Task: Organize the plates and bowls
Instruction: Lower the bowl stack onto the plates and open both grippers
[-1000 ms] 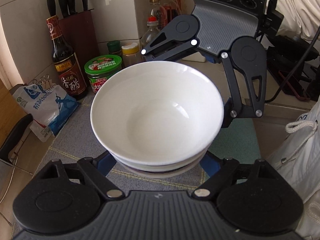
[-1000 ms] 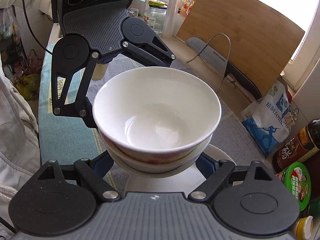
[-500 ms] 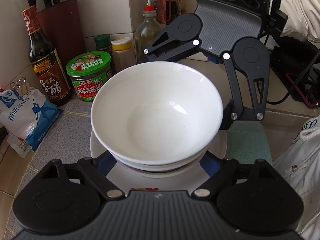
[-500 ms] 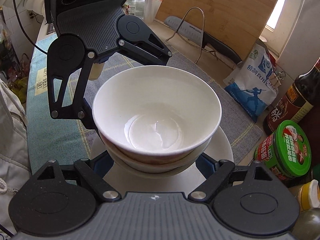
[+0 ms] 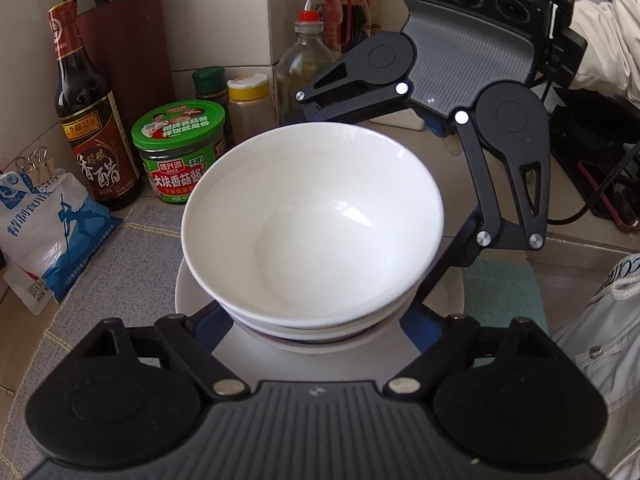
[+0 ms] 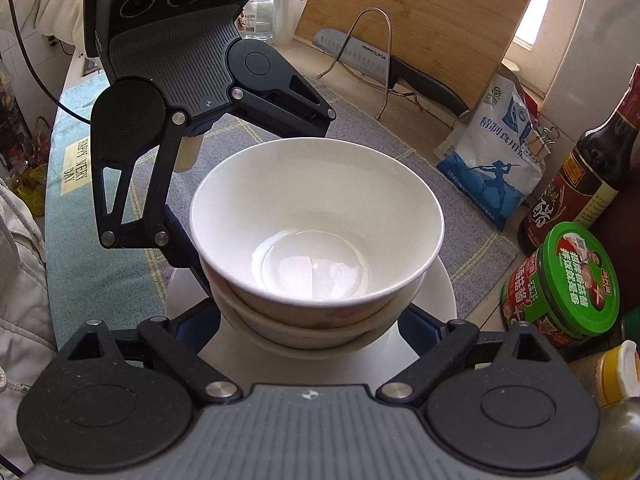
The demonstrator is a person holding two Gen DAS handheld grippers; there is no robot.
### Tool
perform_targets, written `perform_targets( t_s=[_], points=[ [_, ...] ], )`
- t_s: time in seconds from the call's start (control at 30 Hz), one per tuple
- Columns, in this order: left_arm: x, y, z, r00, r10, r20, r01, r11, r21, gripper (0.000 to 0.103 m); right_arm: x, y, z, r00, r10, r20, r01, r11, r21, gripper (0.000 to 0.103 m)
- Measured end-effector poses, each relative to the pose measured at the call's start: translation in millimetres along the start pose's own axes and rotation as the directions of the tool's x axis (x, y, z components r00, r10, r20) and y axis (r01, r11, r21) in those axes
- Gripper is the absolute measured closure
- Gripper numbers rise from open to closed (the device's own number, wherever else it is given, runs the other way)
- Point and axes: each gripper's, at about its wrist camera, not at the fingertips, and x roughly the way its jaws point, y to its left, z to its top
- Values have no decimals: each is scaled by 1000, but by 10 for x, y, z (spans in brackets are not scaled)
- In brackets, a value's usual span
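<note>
A stack of white bowls fills the middle of both wrist views. It sits just above or on a white plate, also seen in the right wrist view; contact is hidden. My left gripper holds the stack from one side, blue pads wide around the lower bowls. My right gripper holds it from the opposite side the same way. Each gripper shows in the other's view.
A green-lidded jar, vinegar bottle, spice jars, bottles and knife block stand close behind. A salt bag lies at the left. A cutting board, knife and wire rack stand beyond the grey mat.
Both grippers carried the bowl stack toward the jars and bottles and brought it over the white plate, which has come into view beneath it. The grip is unchanged.
</note>
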Motion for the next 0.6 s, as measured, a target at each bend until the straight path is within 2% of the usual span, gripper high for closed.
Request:
perform_targets(
  t_s=[0.07,0.13,0.23,0.3,0.37,0.43,0.5,0.57,0.6],
  points=[
    [-22,-30,-18,1000,20,10,-20,1000,10,13,-19,7,21,1000,-12,7,12,1000,19,0],
    [-71,-79,-49,998,57,29,-58,998,30,9,-35,40,35,999,-33,0,33,999,29,0],
    [-239,-132,-145,994,84,75,-87,996,32,6,-90,165,49,996,-92,-19,93,995,40,0],
    [-389,-174,-235,985,136,109,-137,991,7,5,-151,273,61,989,-145,-27,146,987,64,0],
    [-562,-229,-332,965,210,154,-206,978,-39,4,-204,391,95,978,-202,-43,206,974,100,0],
    [-760,-294,-428,937,281,208,-265,959,-99,0,-257,542,147,962,-266,-63,272,954,125,0],
    [-936,-384,-518,903,340,263,-311,939,-147,0,-312,728,213,933,-349,-83,358,921,152,0],
    [-1060,-466,-555,878,391,278,-344,917,-201,1,-348,890,280,900,-421,-114,436,876,207,0],
    [-1109,-506,-563,873,406,272,-352,909,-225,1,-361,955,312,882,-452,-132,471,846,250,0]
  ],
)
